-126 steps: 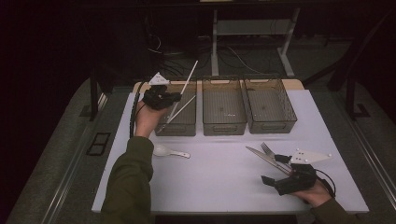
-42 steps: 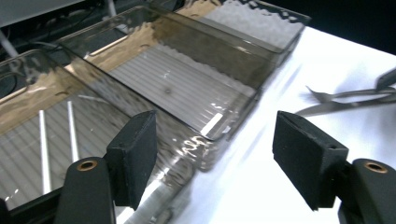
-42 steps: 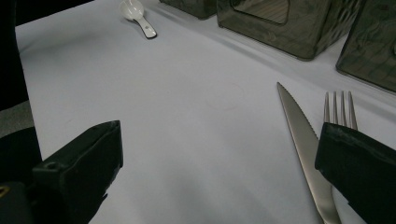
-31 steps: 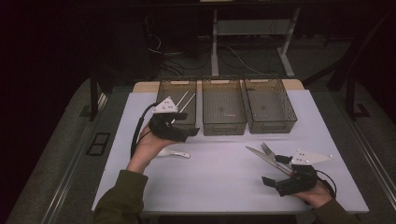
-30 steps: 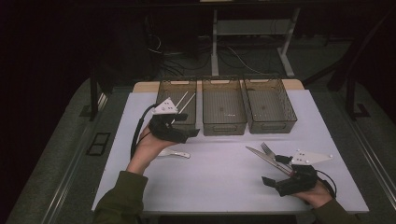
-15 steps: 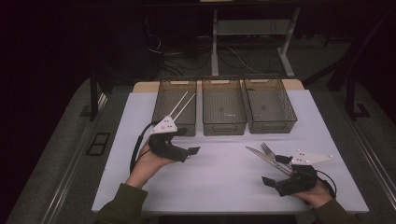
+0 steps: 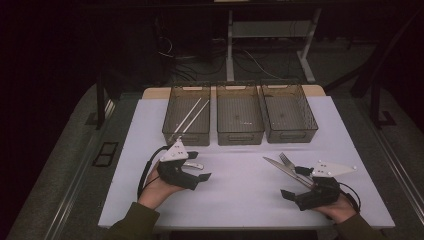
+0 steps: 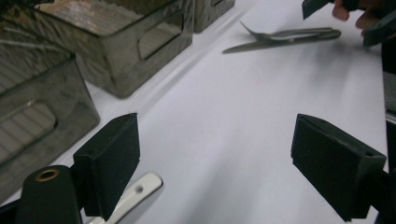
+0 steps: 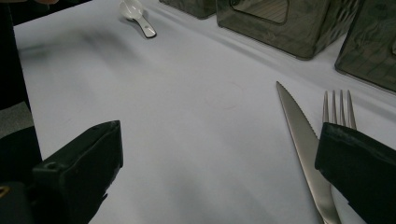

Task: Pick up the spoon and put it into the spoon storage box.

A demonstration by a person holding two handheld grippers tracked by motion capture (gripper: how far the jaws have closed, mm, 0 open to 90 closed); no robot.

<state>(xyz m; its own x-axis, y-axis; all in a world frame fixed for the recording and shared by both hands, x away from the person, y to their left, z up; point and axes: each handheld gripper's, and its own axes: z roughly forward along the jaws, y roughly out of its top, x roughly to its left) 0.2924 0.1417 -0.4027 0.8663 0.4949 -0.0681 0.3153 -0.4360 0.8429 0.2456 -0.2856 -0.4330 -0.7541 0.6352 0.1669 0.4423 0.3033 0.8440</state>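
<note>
My left gripper [image 7: 195, 173] hovers low over the white table, open, just above a white spoon [image 7: 198, 166]. In the left gripper view the spoon's handle [image 8: 140, 191] pokes out beside the left jaw, and nothing sits between the wide jaws [image 8: 224, 172]. My right gripper [image 7: 295, 182] rests open at the near right. A knife [image 7: 276, 167] and a fork [image 7: 286, 160] lie just ahead of it. The right gripper view shows the knife [image 9: 303, 140] and fork [image 9: 338, 109] by the right jaw, with the gripper [image 9: 219, 172] holding nothing.
Three dark mesh bins stand in a row at the back: left bin [image 7: 172, 131] holding two chopsticks [image 7: 192, 116], middle bin [image 7: 239, 136] and right bin [image 7: 290, 134]. The table's near edge lies close behind both hands.
My left gripper has come back from the left bin toward the near side and dropped low over the spoon. The chopsticks it held earlier now lie in that bin. The right gripper stayed put.
</note>
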